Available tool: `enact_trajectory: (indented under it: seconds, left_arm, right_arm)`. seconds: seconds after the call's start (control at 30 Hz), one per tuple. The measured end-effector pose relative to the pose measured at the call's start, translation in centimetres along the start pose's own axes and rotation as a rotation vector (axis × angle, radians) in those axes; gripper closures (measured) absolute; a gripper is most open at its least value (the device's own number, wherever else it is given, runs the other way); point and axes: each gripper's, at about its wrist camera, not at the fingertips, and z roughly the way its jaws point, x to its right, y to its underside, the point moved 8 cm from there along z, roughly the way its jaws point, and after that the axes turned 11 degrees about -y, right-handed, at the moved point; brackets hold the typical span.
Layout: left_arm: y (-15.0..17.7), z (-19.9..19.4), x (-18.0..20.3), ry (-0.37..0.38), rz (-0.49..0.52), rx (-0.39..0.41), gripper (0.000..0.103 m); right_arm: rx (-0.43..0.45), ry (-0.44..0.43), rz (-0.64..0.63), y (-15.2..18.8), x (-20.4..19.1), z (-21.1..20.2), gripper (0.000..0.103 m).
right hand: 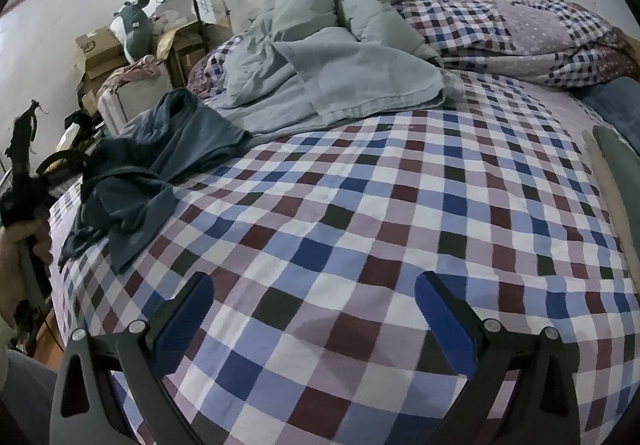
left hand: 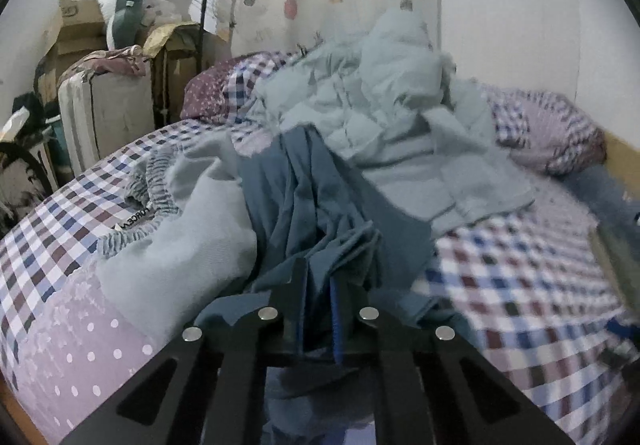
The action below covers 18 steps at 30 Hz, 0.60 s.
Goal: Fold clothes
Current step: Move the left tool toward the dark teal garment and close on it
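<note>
Left gripper (left hand: 318, 285): fingers pressed nearly together, pinching a bunched fold of the dark blue garment (left hand: 316, 201). Cloth is gathered between the pads and drapes away from them across the bed (left hand: 520, 285), toward its left edge. A pale grey garment (left hand: 192, 229) with a striped elastic waistband lies touching the blue one on its left side. Behind both, a light blue-grey quilt (left hand: 384, 101) is heaped toward the head of the bed.

Right gripper (right hand: 314, 309): fingers spread wide, blue pads facing each other, nothing between them. It hangs over bare checked sheet near the foot edge; contact with the sheet cannot be told.

From the right wrist view, the dark blue garment (right hand: 160, 165) sits crumpled at the bed's left edge, well apart from the right gripper. A hand (right hand: 24, 245) shows at the far left, holding the other tool.
</note>
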Motion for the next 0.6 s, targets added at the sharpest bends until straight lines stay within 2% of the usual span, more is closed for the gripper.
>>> enact_trajectory:
  seconds: [0.1, 0.2, 0.3, 0.47, 0.6]
  left_arm:
    - [-0.9, -1.4, -0.9, 0.034, -0.078, 0.033, 0.095]
    - [-1.8, -2.6, -2.1, 0.064, -0.154, 0.063, 0.095]
    - [-2.1, -3.5, -2.9, 0.079, -0.179, 0.087, 0.095]
    - [-2.5, -4.1, -4.6, 0.096, -0.253, 0.105, 0.095]
    - [-2.6, -4.7, -6.3, 0.088, -0.307, 0.130, 0.095]
  right_arm:
    - [-0.009, -0.005, -0.023, 0.2, -0.7, 0.5, 0.000]
    - [-0.014, 0.019, -0.102, 0.3, -2.0, 0.8, 0.000]
    - [-0.015, 0.005, -0.140, 0.3, -3.2, 1.2, 0.000]
    - [-0.021, -0.050, -0.135, -0.3, -5.4, 2.2, 0.000]
    - [-0.036, -0.138, -0.149, -1.2, -8.0, 3.5, 0.000]
